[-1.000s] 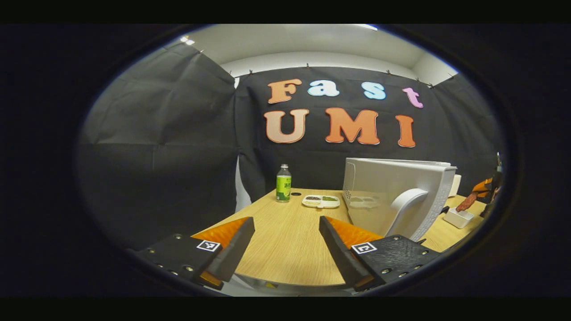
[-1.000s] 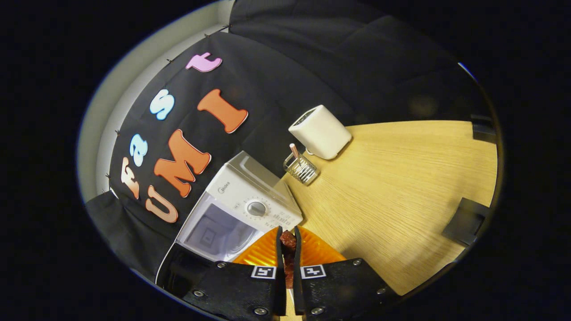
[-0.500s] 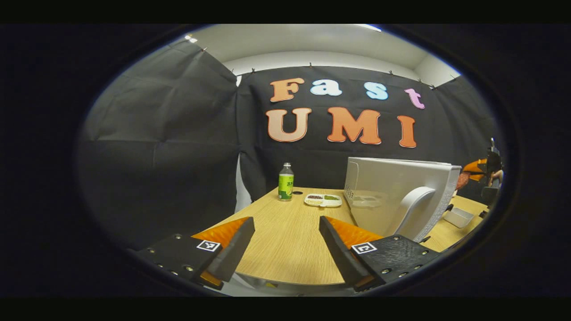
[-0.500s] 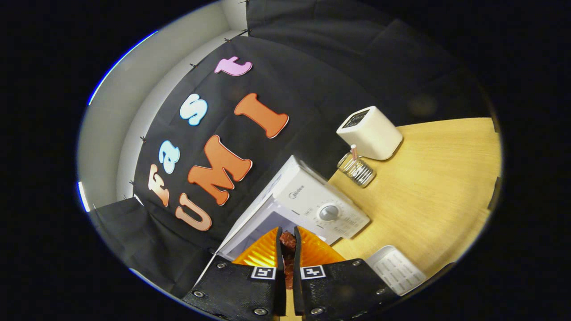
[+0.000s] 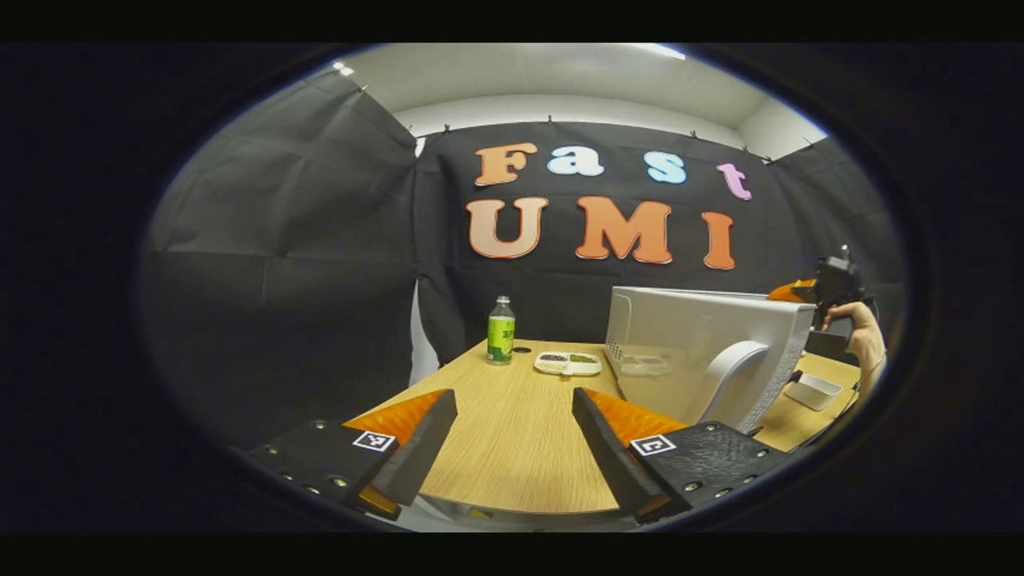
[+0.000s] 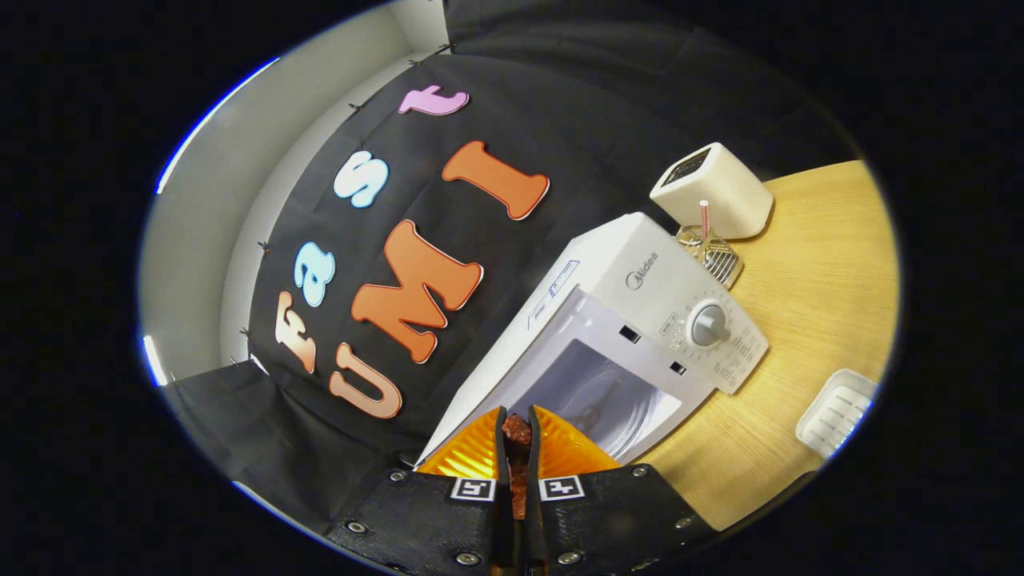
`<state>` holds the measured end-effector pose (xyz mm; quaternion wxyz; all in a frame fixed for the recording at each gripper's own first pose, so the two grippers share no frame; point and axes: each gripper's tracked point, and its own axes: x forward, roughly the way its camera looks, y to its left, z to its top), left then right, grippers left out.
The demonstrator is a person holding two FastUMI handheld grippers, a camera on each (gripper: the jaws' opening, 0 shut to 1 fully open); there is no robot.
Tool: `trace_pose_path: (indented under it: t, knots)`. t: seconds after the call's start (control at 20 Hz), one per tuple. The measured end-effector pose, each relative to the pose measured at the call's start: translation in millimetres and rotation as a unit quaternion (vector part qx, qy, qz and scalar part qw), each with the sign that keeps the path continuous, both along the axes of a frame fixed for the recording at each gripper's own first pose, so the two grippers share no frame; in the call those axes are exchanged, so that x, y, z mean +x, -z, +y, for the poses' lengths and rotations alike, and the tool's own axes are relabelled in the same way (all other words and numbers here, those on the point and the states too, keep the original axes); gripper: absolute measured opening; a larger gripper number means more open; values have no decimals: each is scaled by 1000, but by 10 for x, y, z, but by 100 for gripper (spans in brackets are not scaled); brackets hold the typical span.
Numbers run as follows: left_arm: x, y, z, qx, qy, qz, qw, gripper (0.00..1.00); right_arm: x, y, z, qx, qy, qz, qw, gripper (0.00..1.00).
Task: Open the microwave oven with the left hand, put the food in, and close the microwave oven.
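Left gripper view, left hand-held gripper (image 5: 512, 436): fingers spread wide apart, nothing between them; held low and level over the near edge of the counter (image 5: 512, 448).
Left gripper view, microwave oven (image 5: 704, 336): stands on the counter to the right; its door (image 5: 720, 360) is swung open toward the camera, curved handle (image 5: 724, 376) on its face.
Left gripper view, right hand-held gripper (image 5: 800, 290): raised beyond the door's top edge, held by a hand (image 5: 864, 340) at the far right.
Left gripper view, other items: green bottle (image 5: 502, 330) and a divided food tray (image 5: 568, 363) at the back of the counter, well apart from the oven; white container (image 5: 813, 392) beside the oven.

Right gripper view, right hand-held gripper (image 6: 518, 436): fingers closed on a dark reddish piece of food (image 6: 518, 432); the view is rolled strongly to one side, so the tool is judged to be tilted.
Right gripper view, microwave cavity (image 6: 600, 392): open, glass turntable visible inside, just ahead of the fingertips; control dial (image 6: 708, 324) on the panel beside it.
Right gripper view, background: white box (image 6: 712, 190) and a wire holder (image 6: 712, 256) behind the oven.

Step in hand: carry the food into the cavity.
Procedure: advance straight through the opening, clear of the frame and door edge; lower over the turntable centre before releasing; keep the left tool clear of the door's swing until withdrawal.
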<state>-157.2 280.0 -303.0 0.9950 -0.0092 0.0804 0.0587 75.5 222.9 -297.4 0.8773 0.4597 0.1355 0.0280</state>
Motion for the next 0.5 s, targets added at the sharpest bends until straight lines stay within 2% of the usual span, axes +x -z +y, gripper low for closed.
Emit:
trace_pose_path:
  t: [0.5]
  knots:
    - [240,124,235,-11,-6,8,1000,90,794,723,502,-51,55,5,997,6]
